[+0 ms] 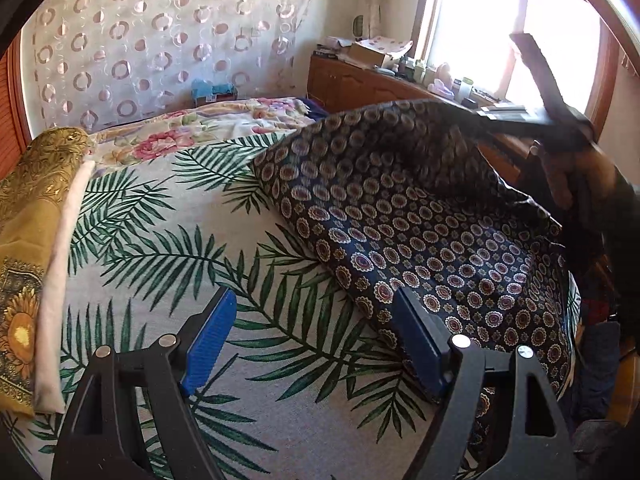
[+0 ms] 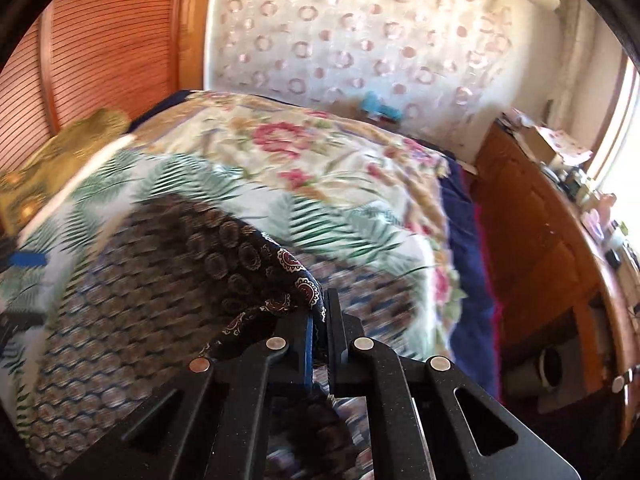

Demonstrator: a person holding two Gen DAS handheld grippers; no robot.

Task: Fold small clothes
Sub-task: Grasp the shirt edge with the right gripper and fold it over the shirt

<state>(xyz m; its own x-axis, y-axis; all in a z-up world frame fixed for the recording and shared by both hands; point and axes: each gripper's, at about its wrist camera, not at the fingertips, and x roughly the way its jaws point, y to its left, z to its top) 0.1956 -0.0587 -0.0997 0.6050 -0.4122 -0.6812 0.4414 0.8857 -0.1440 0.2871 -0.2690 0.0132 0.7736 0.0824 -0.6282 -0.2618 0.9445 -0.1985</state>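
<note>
Left wrist view: the left gripper (image 1: 314, 344) hangs released, its two blue pads wide apart above one palm-leaf bedspread (image 1: 160, 248), with nothing between them. One dark medallion-print garment (image 1: 420, 232) lies on the spread's right side, its far edge lifted by the right gripper (image 1: 532, 114). Two folded cloths, one gold (image 1: 28, 216) and one white (image 1: 60, 272), sit stacked at the left edge.

Right wrist view: the right gripper (image 2: 318, 336) is clenched on a bunched corner of the garment (image 2: 248, 264), the rest draping blurred onto the bedspread (image 2: 340, 224); one floral quilt (image 2: 288, 140) lies beyond
</note>
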